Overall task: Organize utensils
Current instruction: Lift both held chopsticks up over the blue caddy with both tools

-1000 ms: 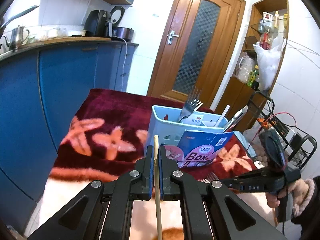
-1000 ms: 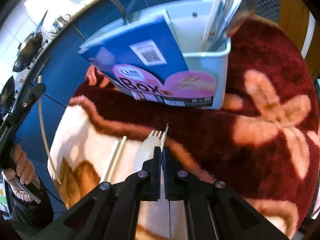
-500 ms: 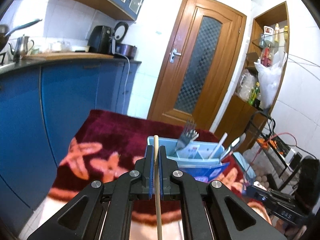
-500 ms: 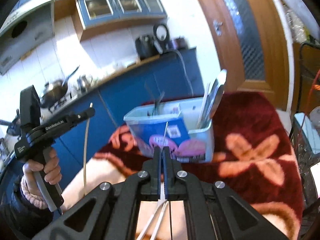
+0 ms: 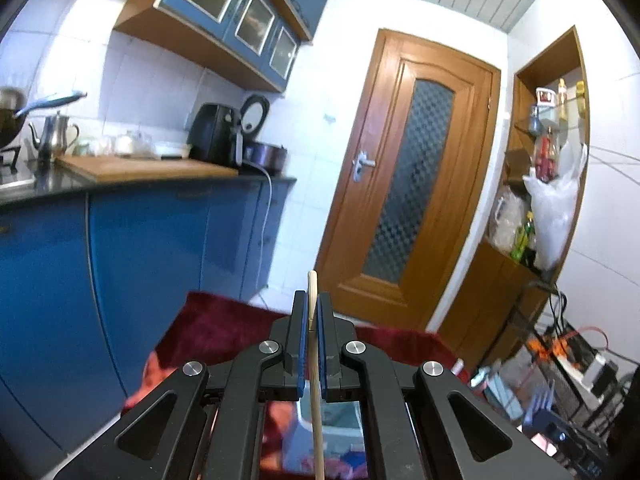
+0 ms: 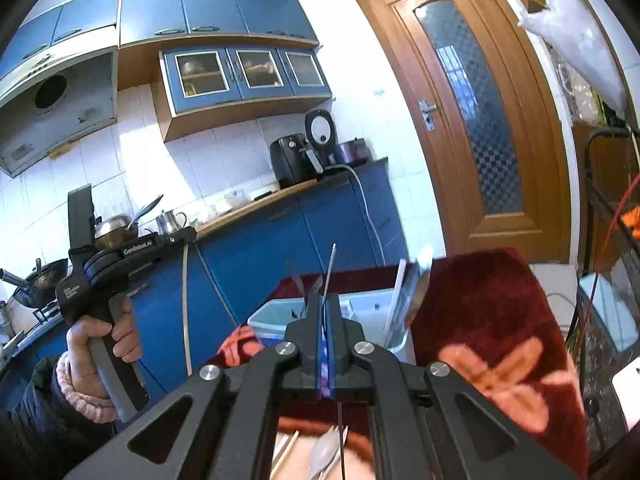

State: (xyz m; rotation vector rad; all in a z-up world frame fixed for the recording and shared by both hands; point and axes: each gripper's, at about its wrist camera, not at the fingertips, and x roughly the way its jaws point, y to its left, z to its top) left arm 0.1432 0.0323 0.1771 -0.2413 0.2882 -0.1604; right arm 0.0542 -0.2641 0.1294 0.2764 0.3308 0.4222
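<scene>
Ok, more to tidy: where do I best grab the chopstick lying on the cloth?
Probably mid-shaft, from straight above, jaws across its width: the chopstick lies flat on the cloth, thin and straight, so only its sides offer a hold.

You stand in a white-tiled kitchen facing a brown wooden door with a patterned glass panel [image 5: 404, 196]. To the left of that door run blue base cabinets [image 5: 140, 256] under a dark countertop [image 6: 280, 196]; above them hang blue wall cupboards with glass fronts [image 6: 244, 72]. To the door's right stands an open wooden shelf unit [image 5: 548, 152]. Daylight brightens the tiles.
</scene>
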